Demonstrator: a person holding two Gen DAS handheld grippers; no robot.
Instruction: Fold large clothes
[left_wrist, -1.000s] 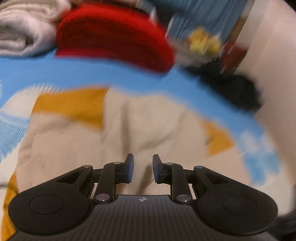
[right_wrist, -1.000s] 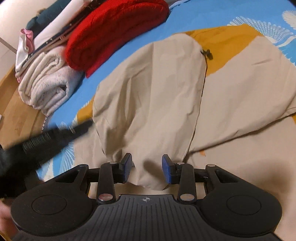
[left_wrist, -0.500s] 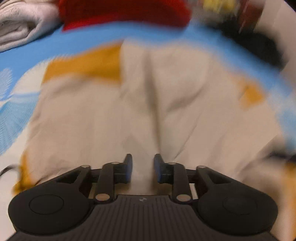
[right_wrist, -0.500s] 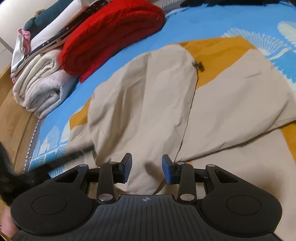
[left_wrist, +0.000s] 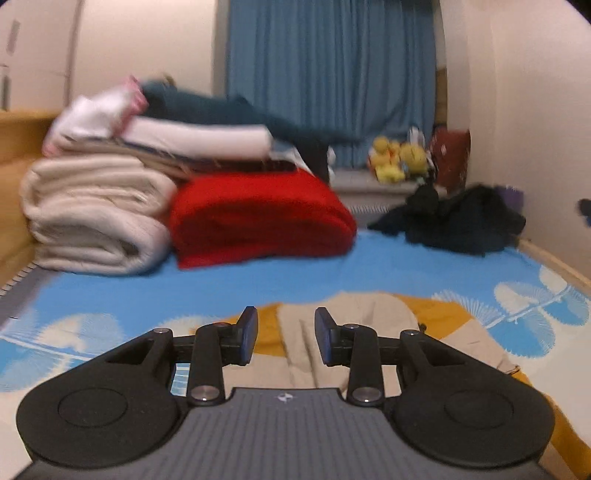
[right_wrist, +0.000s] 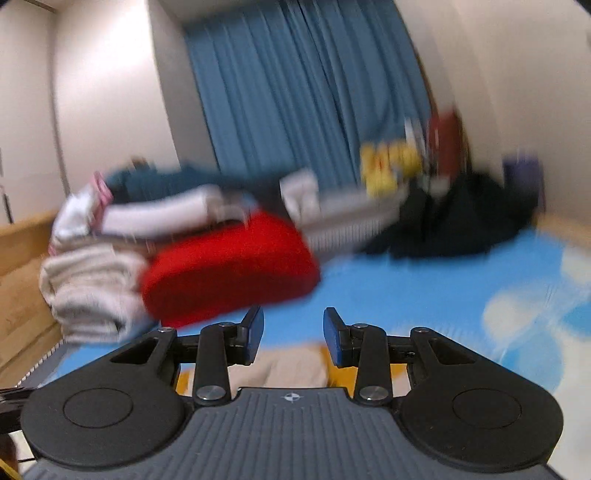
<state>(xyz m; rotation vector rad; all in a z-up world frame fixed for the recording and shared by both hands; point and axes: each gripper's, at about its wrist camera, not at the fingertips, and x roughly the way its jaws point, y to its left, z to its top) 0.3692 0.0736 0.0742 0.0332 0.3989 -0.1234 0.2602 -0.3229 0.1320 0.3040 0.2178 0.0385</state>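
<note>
Both grippers are up and looking level across the bed. The left gripper (left_wrist: 285, 334) has its jaws parted with nothing between them, and past them lies the beige garment (left_wrist: 343, 332), spread flat on the blue patterned bedsheet (left_wrist: 332, 273) with its orange parts showing on either side. The right gripper (right_wrist: 292, 338) is the same story: jaws apart, holding nothing, with only a blurred strip of the beige garment (right_wrist: 291, 367) visible just below them.

Further back, a folded red blanket (left_wrist: 258, 218) sits on the sheet, touching a rolled cream blanket (left_wrist: 92, 218) on its left, and a pile of folded clothes (left_wrist: 184, 125) is stacked on top of both. To the right, a heap of dark clothing (left_wrist: 458, 221) lies by the wall. Yellow plush toys (left_wrist: 399, 160) sit in front of the blue curtain (left_wrist: 332, 74). The right wrist view is heavily smeared.
</note>
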